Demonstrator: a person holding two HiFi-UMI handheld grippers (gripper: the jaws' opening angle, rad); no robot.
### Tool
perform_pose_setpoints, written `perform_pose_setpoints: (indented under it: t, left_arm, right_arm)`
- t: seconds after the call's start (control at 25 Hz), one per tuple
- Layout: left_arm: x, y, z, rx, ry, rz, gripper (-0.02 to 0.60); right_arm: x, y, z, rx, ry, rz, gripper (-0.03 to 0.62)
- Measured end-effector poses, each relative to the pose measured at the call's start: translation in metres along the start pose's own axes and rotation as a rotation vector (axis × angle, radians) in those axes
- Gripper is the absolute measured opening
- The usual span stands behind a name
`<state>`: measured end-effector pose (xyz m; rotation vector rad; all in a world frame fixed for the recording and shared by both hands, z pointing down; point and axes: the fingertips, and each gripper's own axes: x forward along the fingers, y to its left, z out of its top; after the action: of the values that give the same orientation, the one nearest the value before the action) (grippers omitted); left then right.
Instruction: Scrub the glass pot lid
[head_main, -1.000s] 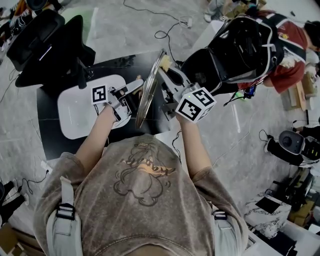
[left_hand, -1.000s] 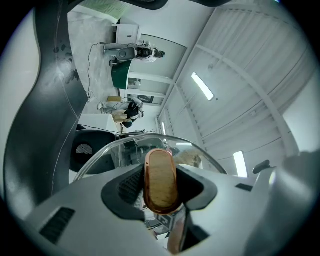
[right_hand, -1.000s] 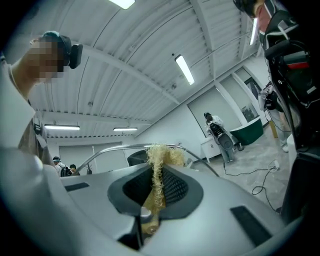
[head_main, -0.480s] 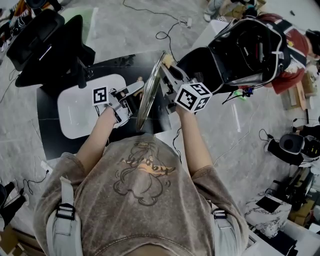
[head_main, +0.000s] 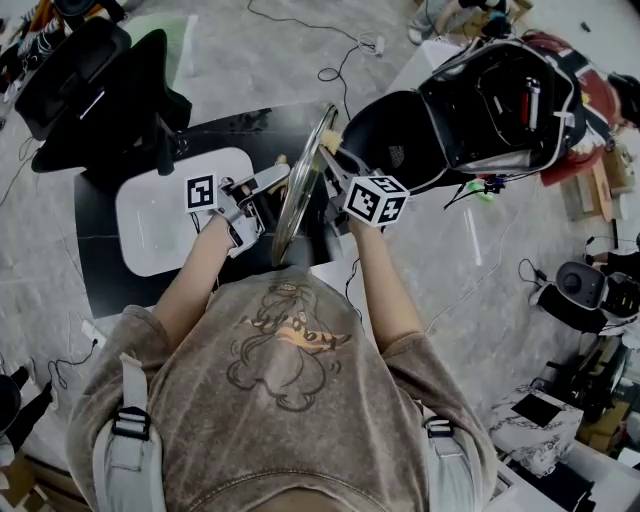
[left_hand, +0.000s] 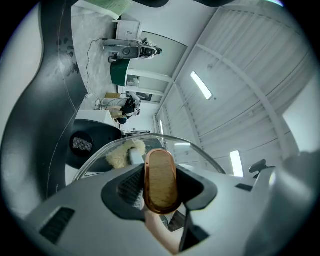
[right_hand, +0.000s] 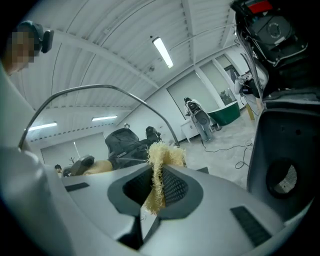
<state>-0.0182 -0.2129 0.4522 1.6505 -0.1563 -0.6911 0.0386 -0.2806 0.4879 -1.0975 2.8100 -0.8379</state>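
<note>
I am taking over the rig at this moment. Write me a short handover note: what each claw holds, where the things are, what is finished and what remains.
Left claw: shut on the wooden knob of the glass lid, holding the lid on its edge above the black table.
Right claw: shut on a straw-coloured scrubber, which sits at the glass on the side away from the knob.
Done: lid lifted, scrubber brought to the glass.
Left: scrub the glass. How clean it is cannot be told from these views.

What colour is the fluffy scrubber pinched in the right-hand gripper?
Pale straw yellow. The scrubber shows best in the right gripper view.
</note>
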Motion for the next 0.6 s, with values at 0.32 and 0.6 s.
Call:
perform_pose_setpoints:
  t: [0.32,0.6]
  left_arm:
    - [-0.001,0.001,-0.011,0.007,0.001,0.004,0.179]
    - [-0.002,0.008,-0.016,-0.005,0.001,0.018,0.179]
  right_arm:
    - [-0.018,-0.006,-0.065,0.053,0.114,-0.017,0.041]
    - [-0.029,0.007,-0.097,0.085,0.167,0.000,0.041]
